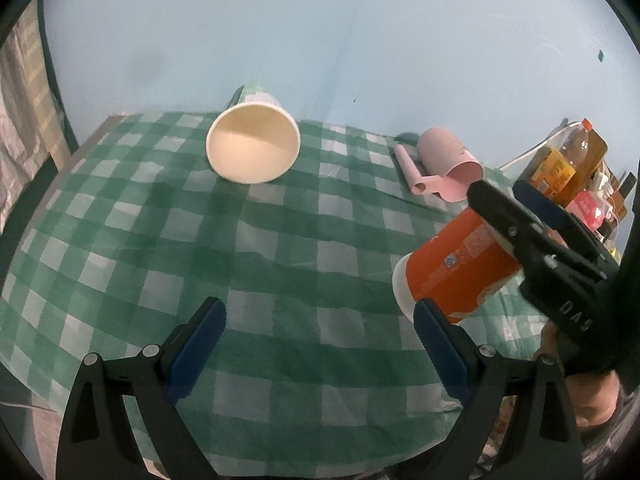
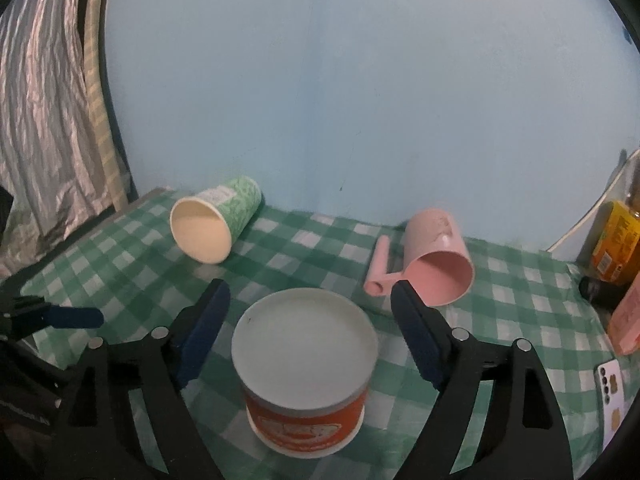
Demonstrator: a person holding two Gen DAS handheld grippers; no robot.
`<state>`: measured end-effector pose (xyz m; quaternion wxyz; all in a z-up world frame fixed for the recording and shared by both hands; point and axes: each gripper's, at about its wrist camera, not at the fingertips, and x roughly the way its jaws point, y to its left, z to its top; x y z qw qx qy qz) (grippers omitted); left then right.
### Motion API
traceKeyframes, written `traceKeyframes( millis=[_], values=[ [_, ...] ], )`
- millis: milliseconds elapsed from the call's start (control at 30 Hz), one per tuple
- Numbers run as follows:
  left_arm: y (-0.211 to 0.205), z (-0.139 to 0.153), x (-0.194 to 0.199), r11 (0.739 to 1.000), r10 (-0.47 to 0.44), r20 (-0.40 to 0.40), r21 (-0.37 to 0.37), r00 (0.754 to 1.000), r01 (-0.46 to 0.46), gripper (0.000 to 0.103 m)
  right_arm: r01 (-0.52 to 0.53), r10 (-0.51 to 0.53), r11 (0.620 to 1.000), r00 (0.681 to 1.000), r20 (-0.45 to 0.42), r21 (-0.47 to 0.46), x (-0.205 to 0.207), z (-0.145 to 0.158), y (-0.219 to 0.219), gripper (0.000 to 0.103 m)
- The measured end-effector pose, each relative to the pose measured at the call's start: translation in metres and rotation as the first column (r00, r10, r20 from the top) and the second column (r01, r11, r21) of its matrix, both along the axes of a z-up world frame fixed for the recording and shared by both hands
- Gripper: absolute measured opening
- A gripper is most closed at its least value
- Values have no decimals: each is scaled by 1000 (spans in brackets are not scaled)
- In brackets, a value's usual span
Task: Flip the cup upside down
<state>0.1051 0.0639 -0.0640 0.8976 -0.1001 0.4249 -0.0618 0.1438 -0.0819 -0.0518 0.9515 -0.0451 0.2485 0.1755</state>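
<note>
The orange cup (image 2: 306,420) sits near the front edge of the checked tablecloth (image 1: 280,240), right between the fingers of the right gripper (image 2: 309,292). That gripper is spread wide, with a clear gap showing on both sides of the cup in its own view, so nothing is pinched. The left gripper (image 1: 320,340) hovers over bare cloth, jaws apart and empty.

The cup looks like thin paper: light, easily crushed, a bit slick on the printed wall. I'd squeeze gently across the orange wall about halfway along it, not at the rim, which would buckle.

As for its pose, its white end faces up toward the right camera, while from the left it leans hard, long axis running along the cloth with the white end toward the left gripper. (Mouth or base? I can't tell.)

The green cup (image 2: 216,228) and pink mug (image 2: 436,264) lie on their sides well behind it.
</note>
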Motion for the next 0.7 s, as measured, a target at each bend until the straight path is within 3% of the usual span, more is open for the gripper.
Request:
traceKeyframes(
  millis=[133,300,567,700],
  values=[
    [-5,7,-9,1000,0,48,27,999,-1,96,29,-29,998,1000,11,48,-12,11,-13,88],
    [-15,17,-25,997,-5,131,79,991,-6,103,72,-72,997,997,24,35,-30,22,-24,91],
    [-35,39,-47,981,-45,283,195,958,-11,103,117,-116,990,993,-7,74,-54,29,-44,91],
    [-38,44,-54,976,-50,334,215,941,-24,103,155,-155,984,988,-6,82,-63,31,-54,91]
  ],
)
